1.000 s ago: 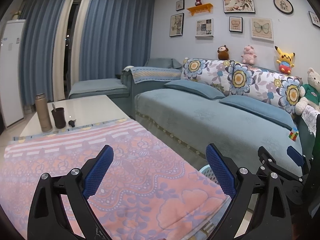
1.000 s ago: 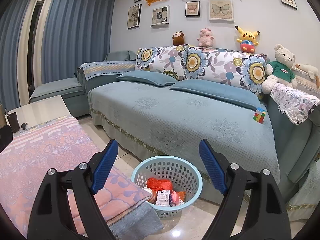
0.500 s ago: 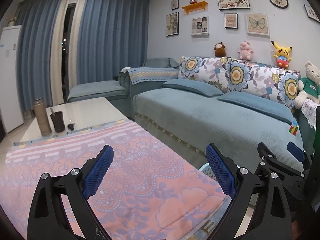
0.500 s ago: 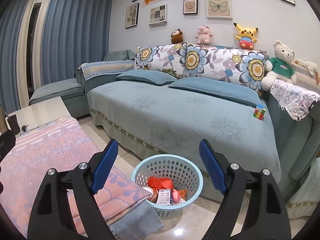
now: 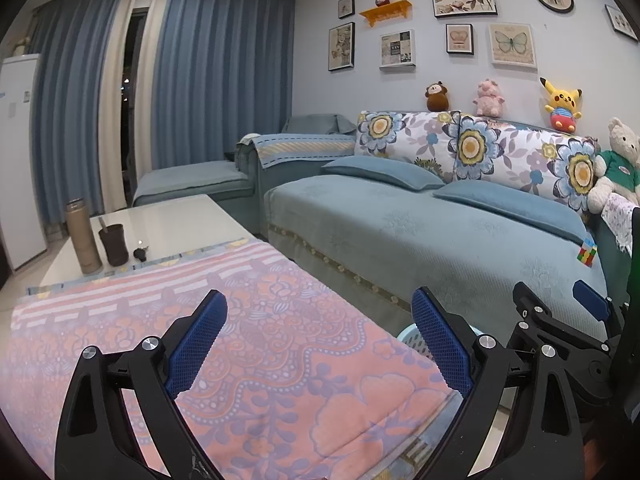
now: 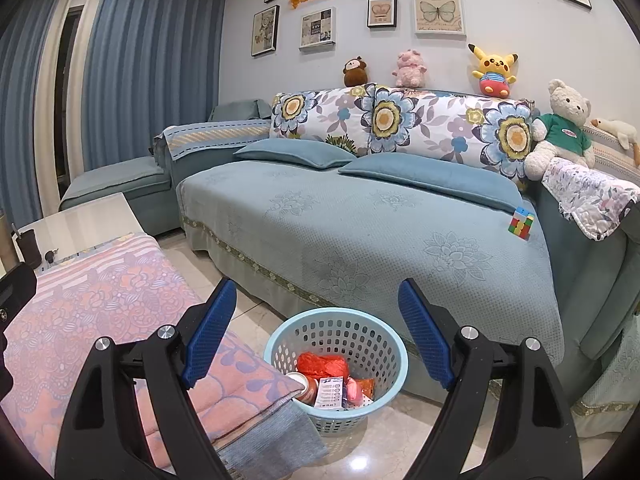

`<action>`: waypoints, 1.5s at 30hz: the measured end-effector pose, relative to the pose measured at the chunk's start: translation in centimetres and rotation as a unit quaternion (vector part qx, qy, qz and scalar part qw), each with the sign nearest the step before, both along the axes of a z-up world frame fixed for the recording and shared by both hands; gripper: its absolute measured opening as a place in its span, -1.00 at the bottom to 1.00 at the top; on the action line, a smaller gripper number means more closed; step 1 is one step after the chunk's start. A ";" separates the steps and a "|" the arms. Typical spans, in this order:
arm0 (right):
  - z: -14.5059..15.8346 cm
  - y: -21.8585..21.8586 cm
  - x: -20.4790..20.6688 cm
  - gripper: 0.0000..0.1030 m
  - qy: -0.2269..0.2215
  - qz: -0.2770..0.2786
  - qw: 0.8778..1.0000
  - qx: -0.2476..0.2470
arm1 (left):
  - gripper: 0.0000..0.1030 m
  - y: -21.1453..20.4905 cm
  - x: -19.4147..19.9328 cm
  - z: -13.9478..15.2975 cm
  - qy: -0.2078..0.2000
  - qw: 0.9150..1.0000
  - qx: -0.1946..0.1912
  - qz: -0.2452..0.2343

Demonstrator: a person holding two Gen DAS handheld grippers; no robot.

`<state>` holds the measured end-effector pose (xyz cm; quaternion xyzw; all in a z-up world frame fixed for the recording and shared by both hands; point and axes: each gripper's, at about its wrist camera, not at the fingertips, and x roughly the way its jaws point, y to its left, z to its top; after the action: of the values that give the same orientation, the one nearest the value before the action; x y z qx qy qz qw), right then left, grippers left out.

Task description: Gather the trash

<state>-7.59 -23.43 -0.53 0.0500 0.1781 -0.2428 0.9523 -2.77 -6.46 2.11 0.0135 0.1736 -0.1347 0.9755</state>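
Observation:
A light blue plastic basket stands on the floor between the table and the sofa. Inside it lie a red wrapper, a can and a white printed packet. Above and in front of the basket my right gripper hangs open and holds nothing. Over the pink floral cloth on the table my left gripper is open too, with empty jaws. In the left wrist view only a bit of the basket's rim shows, and the right gripper appears at the right edge.
A thermos, a dark cup and keys stand on the bare far end of the table. The blue sofa carries pillows, plush toys and a puzzle cube. Tiled floor surrounds the basket.

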 end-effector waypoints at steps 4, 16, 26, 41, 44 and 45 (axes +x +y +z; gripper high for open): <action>0.0 0.1 0.1 0.53 0.001 0.001 1.000 0.002 | 0.76 0.0 -0.1 0.1 0.000 1.000 0.000 0.000; 0.0 0.3 0.3 0.53 0.002 0.003 1.000 0.002 | 0.76 -0.1 0.0 0.0 0.002 1.000 -0.001 0.000; 0.0 0.5 0.7 0.53 0.004 0.005 1.000 0.004 | 0.76 0.0 0.1 -0.7 0.007 1.000 -0.001 0.001; 0.1 0.7 0.3 0.56 0.002 0.008 1.000 0.002 | 0.76 0.4 0.0 -0.6 0.007 1.000 -0.008 -0.001; 0.0 0.6 0.2 0.56 0.002 0.009 1.000 0.002 | 0.77 0.4 0.0 -0.5 0.007 1.000 -0.009 -0.002; 0.0 0.6 0.2 0.56 0.002 0.008 1.000 0.002 | 0.80 0.4 0.0 -0.5 0.007 1.000 -0.010 -0.003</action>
<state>-7.35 -22.78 -0.50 0.0504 0.1806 -0.2346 0.9538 -2.72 -6.10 1.61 0.0037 0.1794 -0.1393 0.9739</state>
